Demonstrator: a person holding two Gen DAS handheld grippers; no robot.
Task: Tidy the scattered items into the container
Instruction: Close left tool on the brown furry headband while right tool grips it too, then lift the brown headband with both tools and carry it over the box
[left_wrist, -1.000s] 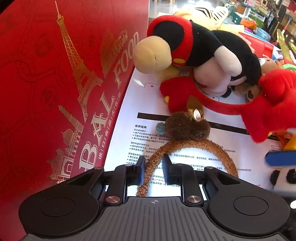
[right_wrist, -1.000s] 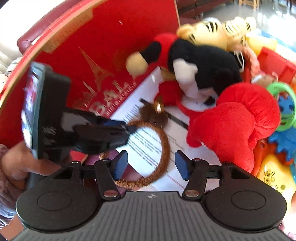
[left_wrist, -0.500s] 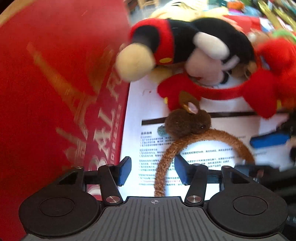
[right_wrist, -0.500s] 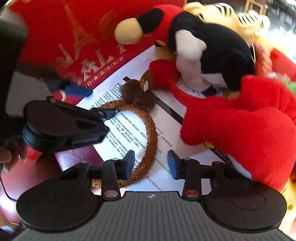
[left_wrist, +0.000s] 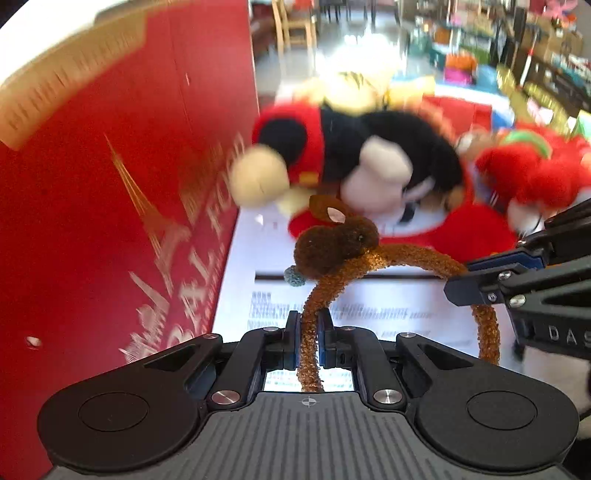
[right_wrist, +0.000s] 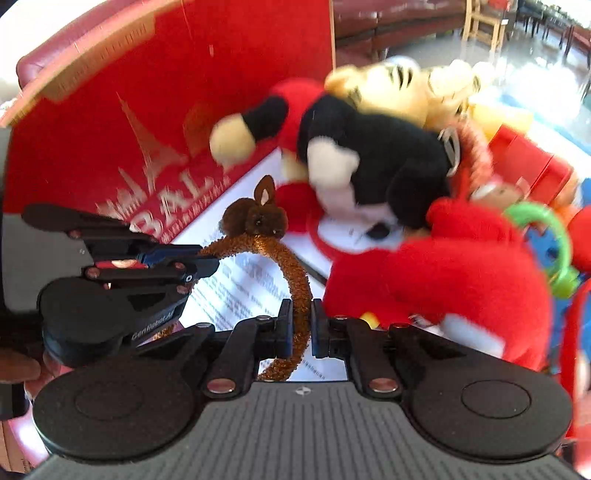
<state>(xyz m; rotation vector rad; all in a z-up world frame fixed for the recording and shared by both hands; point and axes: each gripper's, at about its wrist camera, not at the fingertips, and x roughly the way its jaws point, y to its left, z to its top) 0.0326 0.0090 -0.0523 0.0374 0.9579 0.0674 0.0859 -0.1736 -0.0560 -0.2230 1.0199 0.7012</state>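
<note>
1. The left gripper is clamping one leg of the brown headband; the right gripper is clamping the other leg.
2. The headband is arching over a printed sheet, beside the red box.
3. A black plush and a red plush are crowding the space just behind.
4. Motion blur is obscuring the toys farther back.

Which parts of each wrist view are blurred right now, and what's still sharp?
Left wrist view: the red box and black-and-red plush toy smear with motion; the fuzzy brown headband stays sharp. Right wrist view: plush toy softer, headband crisp.
</note>
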